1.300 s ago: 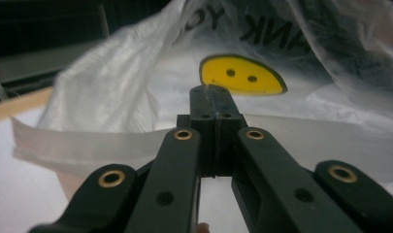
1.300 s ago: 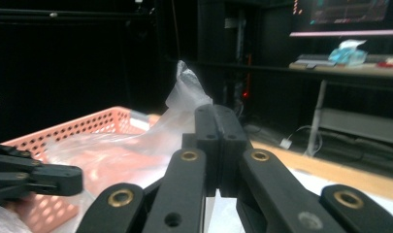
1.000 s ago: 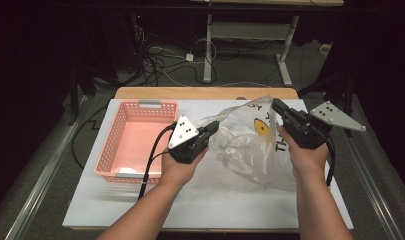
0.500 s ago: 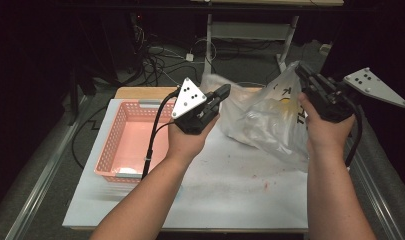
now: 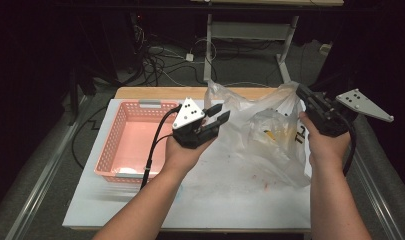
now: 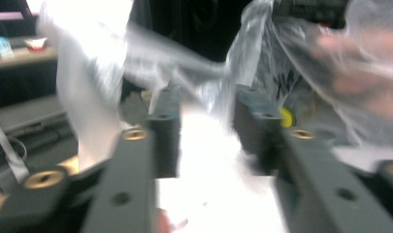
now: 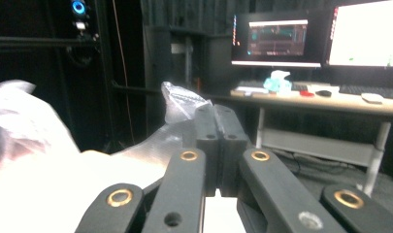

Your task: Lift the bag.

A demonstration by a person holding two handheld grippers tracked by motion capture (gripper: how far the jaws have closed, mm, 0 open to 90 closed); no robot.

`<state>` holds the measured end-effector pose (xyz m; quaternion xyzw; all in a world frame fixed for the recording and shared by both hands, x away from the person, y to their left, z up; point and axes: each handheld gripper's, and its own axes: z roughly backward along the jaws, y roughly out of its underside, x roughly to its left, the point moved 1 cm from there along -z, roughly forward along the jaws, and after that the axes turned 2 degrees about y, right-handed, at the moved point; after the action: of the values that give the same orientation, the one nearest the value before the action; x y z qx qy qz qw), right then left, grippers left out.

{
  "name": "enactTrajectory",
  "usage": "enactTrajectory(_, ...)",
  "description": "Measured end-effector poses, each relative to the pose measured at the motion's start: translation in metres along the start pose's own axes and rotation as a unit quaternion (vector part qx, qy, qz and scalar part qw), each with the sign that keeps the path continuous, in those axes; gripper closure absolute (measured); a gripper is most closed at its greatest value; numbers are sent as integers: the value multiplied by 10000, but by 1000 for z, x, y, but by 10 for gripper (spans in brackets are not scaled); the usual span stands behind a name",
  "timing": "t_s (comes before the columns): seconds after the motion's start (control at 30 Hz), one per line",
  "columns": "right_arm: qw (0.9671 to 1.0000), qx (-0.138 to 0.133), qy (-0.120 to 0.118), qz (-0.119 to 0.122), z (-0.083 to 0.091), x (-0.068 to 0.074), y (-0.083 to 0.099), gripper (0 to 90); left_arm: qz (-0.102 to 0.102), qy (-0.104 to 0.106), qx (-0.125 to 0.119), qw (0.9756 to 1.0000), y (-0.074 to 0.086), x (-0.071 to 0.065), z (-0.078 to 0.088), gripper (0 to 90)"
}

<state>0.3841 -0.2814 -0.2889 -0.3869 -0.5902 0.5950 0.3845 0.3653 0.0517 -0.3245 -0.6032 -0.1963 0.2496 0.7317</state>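
A clear plastic bag [image 5: 260, 145] with something yellow [image 5: 270, 134] inside hangs over the right half of the table, its lower part resting on the white sheet [image 5: 230, 200]. My right gripper [image 5: 301, 91] is shut on the bag's upper right edge; in the right gripper view the film [image 7: 182, 104] bunches at the closed jaw tips [image 7: 215, 116]. My left gripper [image 5: 219, 113] hovers just left of the bag, and its jaws have just been opening. In the left gripper view the jaws [image 6: 206, 104] stand apart with the bag [image 6: 262, 63] beyond them, no pad pressing on it.
A pink slotted basket [image 5: 112, 145] sits on the left side of the white sheet, beside my left forearm. The table's wooden back edge [image 5: 155, 92] lies behind it, with cables and a desk frame on the floor beyond.
The bag was lifted off the table by both grippers. Then the left gripper opened, let go of the bag's left edge and sank a little; the right still holds it.
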Motion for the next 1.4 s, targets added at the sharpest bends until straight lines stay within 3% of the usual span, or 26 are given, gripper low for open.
enactTrajectory(0.13, 9999, 154, 55, -31, 1, -6, 11, 900, -23, -63, 119, 9999, 20, -6, 17, 457)
enactTrajectory(0.27, 9997, 231, 107, 1, 3, -10, 16, 900, 155, -47, 126, 9998, 33, -9, 40, 360)
enactTrajectory(0.33, 9996, 249, 90, -3, 4, -10, 17, 900, 148, -64, 161, 9997, 39, -12, 51, 323)
enactTrajectory(0.43, 9997, 231, 59, 18, 8, -9, 16, 900, 303, -82, 43, 9995, 44, -12, 68, 294)
enactTrajectory(0.53, 9998, 206, 39, 60, 12, -7, 14, 900, 260, -209, -114, 9994, 42, -13, 90, 273)
enactTrajectory(0.7, 9998, 142, -17, 129, 22, -4, 9, 900, 144, -237, 136, 9995, 55, -22, 111, 240)
enactTrajectory(0.8, 9998, 109, -34, 148, 28, -2, 6, 871, 274, -206, 434, 9985, 70, -20, 106, 214)
enactTrajectory(1.03, 9997, 59, -147, 158, 50, 2, 8, 604, 360, -101, 979, 9945, 92, -20, 84, 109)
enactTrajectory(1.2, 9998, 137, -127, 109, 70, 0, 19, 476, 462, -63, 1091, 9929, 100, -17, 82, 3)
enactTrajectory(1.4, 9996, 240, -122, 30, 92, -1, 40, 351, 484, -124, 1101, 9927, 103, -12, 90, 0)
